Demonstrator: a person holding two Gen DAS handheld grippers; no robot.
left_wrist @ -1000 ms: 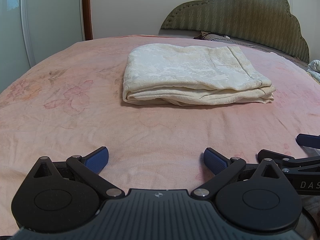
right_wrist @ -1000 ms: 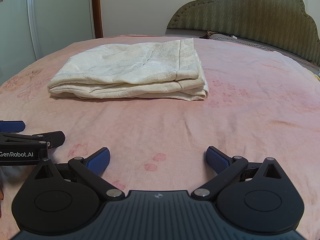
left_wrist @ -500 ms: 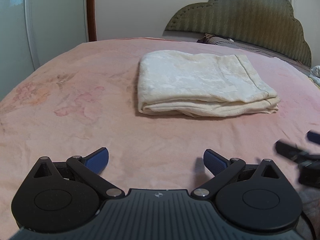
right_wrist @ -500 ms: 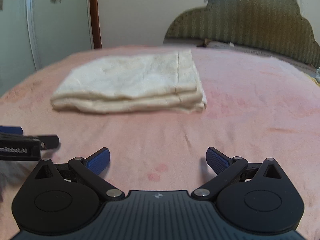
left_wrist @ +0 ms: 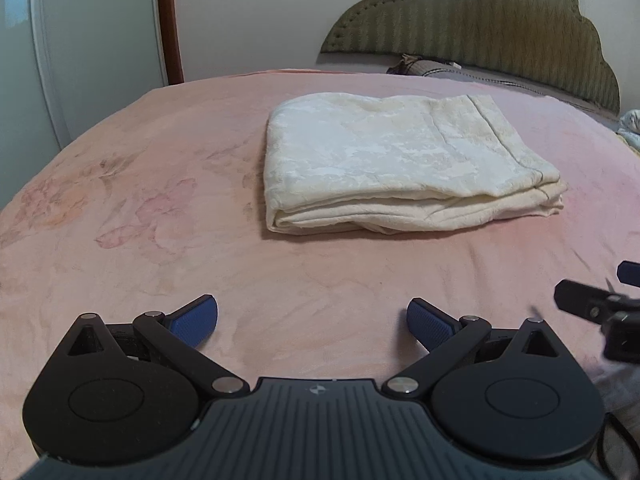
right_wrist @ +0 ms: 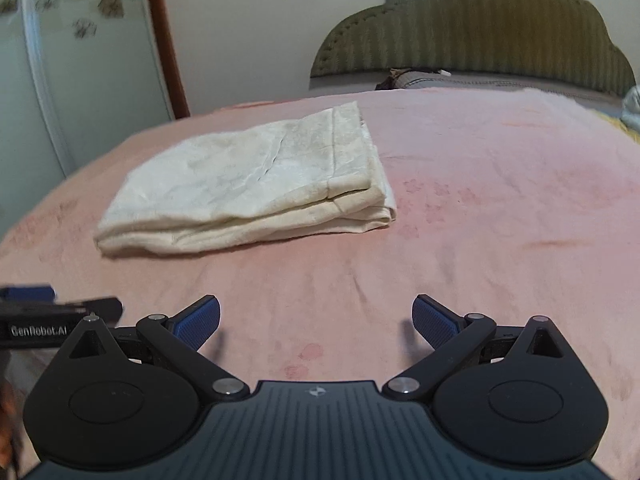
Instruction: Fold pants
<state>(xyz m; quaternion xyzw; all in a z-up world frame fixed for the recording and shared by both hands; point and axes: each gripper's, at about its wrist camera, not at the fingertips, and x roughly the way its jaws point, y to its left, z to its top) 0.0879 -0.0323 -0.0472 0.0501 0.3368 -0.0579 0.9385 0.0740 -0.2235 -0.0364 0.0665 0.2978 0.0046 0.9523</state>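
Cream-coloured pants (left_wrist: 396, 160) lie folded into a flat rectangular stack on the pink bedspread (left_wrist: 140, 208), just right of centre in the left wrist view. The same pants (right_wrist: 256, 184) sit left of centre in the right wrist view. My left gripper (left_wrist: 312, 320) hovers low over the bedspread, well short of the stack, open with nothing between its blue pads. My right gripper (right_wrist: 316, 320) is likewise open and empty, also short of the stack. Each gripper shows at the edge of the other's view: the right gripper (left_wrist: 596, 304) and the left gripper (right_wrist: 60, 312).
A green upholstered headboard (left_wrist: 480, 28) stands at the far end of the bed, with a grey pillow (left_wrist: 436, 68) below it. A white wardrobe door (left_wrist: 92, 52) and a brown door frame (left_wrist: 170, 20) rise at the left. Some pale fabric (left_wrist: 630, 124) lies at the right edge.
Both grippers have drawn back and lifted a little from the folded pants, so the stack looks farther away. The pants have not moved. Both stay open.
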